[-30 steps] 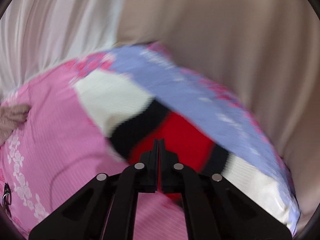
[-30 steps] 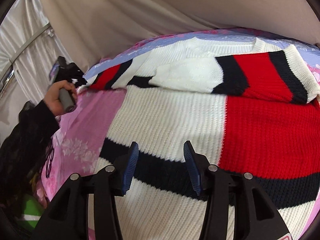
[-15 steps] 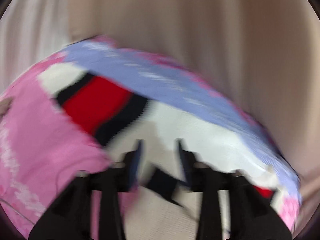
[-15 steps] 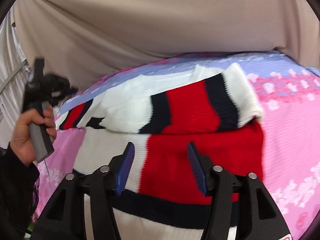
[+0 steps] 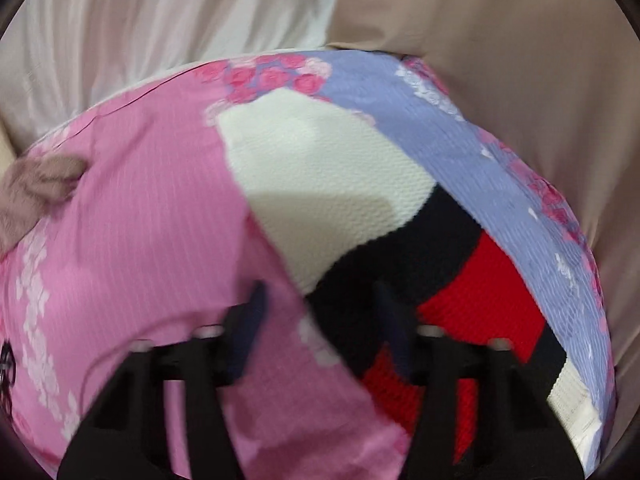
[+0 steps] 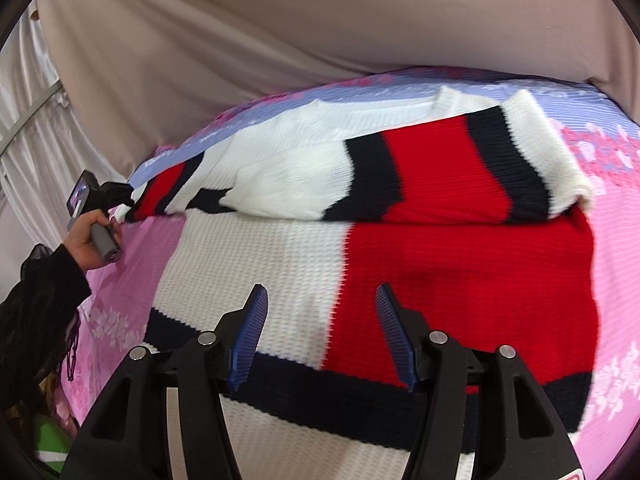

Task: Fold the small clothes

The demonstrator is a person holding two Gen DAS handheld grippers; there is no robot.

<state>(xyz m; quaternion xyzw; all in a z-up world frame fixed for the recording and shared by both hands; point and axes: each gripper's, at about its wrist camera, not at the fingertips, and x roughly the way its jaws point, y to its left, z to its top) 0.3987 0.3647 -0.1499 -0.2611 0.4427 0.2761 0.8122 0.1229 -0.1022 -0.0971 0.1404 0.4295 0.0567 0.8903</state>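
Observation:
A knitted sweater [image 6: 280,264] in white, red and black lies flat on the bed. One sleeve [image 6: 432,172] is folded across its chest. My right gripper [image 6: 320,320] hovers open over the sweater's body, with nothing between its fingers. The other sleeve [image 5: 320,168] stretches out over the pink sheet. My left gripper [image 5: 320,312] is blurred above that sleeve's black band. Its jaws stand apart and are closing, with the edge of the knit between them. In the right wrist view the left gripper [image 6: 118,196] sits at the sleeve's far end, held by a person's hand [image 6: 90,240].
The bed has a pink flowered sheet [image 5: 140,200] with a lilac band [image 5: 500,200] at the far side. Beige curtain [image 6: 280,40] and white curtain [image 5: 160,20] hang close behind it. A brown fuzzy thing [image 5: 36,188] lies at the bed's left edge. A black-sleeved arm [image 6: 36,300] is at left.
The left gripper went from shut to open and swung along the sleeve, ending over its black band. The right gripper's jaws widened a little, and it shifted sideways over the sweater's body.

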